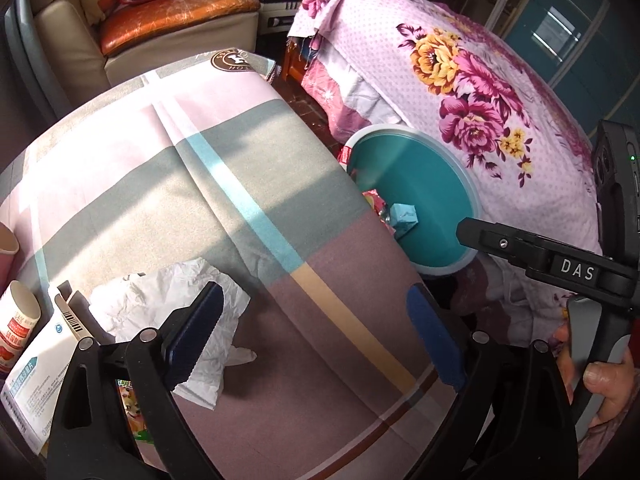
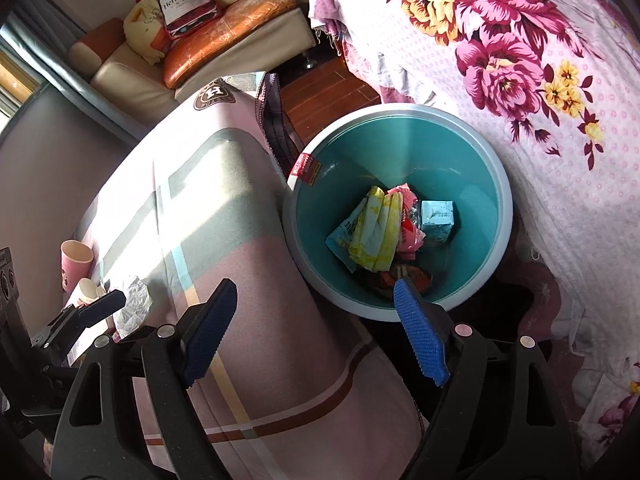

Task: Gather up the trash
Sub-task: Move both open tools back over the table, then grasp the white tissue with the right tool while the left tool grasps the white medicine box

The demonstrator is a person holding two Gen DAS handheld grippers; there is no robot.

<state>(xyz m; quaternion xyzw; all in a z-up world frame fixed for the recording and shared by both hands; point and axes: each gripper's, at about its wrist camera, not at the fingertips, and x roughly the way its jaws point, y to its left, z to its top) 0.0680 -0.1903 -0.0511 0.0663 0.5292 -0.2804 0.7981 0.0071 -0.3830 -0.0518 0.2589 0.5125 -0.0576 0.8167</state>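
From my left wrist camera, my left gripper (image 1: 316, 336) has its blue-padded jaws spread wide with nothing between them, hanging over the striped pink, grey and mauve cloth covering the table (image 1: 248, 184). A crumpled white tissue paper (image 1: 180, 312) lies on that cloth at near left, partly behind my left finger. Further left, a white printed carton (image 1: 40, 364) and a toppled white paper cup with red print (image 1: 20, 316) are cut off by the frame edge, their lettering too small to read. A colourful wrapper (image 1: 130, 408) shows only as a sliver between the gripper's arms. To the right, the round teal plastic trash bin with a pale rim (image 1: 460, 184) stands just beside the table, the table edge hiding its left side. My right gripper's black finger (image 1: 472, 232) reaches in from the right, and my hand (image 1: 600, 376) on its handle is half out of frame. From my right wrist camera, my right gripper (image 2: 312, 336) is also wide open and empty, its right pad over the bin's near rim (image 2: 340, 304). Inside the bin lie a pale blue small carton (image 2: 438, 220), a yellow and blue packet (image 2: 370, 236), a pink wrapper (image 2: 408, 208) and darker scraps I cannot identify. A pink paper cup (image 2: 76, 260) stands at the table's left edge, with the tissue (image 2: 134, 304) near it.
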